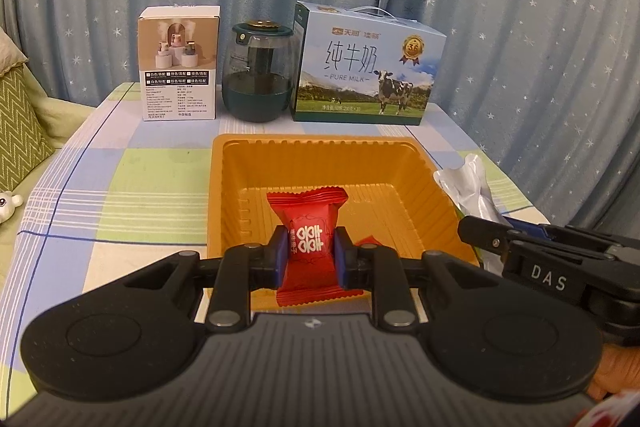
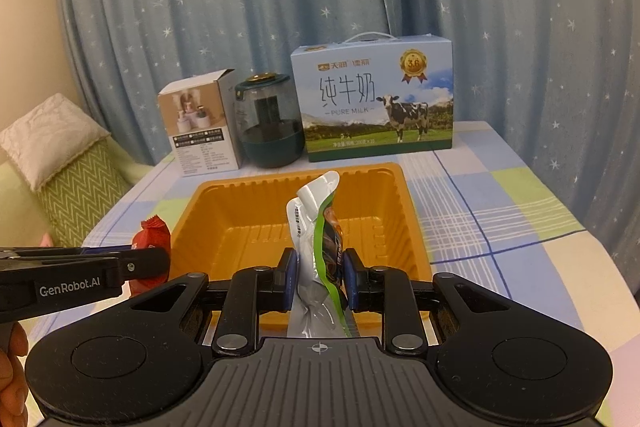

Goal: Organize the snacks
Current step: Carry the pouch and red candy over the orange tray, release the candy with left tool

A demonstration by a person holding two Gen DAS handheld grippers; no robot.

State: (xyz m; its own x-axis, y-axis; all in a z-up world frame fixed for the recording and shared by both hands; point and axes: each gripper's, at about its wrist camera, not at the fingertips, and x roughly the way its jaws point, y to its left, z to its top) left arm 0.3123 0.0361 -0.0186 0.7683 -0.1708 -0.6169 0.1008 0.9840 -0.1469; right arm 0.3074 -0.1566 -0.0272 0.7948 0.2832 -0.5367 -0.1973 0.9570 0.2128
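An orange plastic tray (image 1: 236, 179) sits on the checked tablecloth; it also shows in the right wrist view (image 2: 192, 223). My left gripper (image 1: 309, 254) is shut on a red wrapped candy (image 1: 308, 227) and holds it over the tray's near edge. My right gripper (image 2: 320, 277) is shut on a silver and green snack packet (image 2: 316, 227) above the tray's near edge. The packet (image 1: 468, 187) and the right gripper (image 1: 472, 231) show at the right of the left wrist view. The candy (image 2: 150, 233) shows at the left of the right wrist view.
A white product box (image 1: 178, 67), a dark green glass jar (image 1: 258, 75) and a blue milk carton box (image 1: 368, 67) stand in a row behind the tray. A green cushion (image 2: 76, 195) lies left of the table. A blue starred curtain hangs behind.
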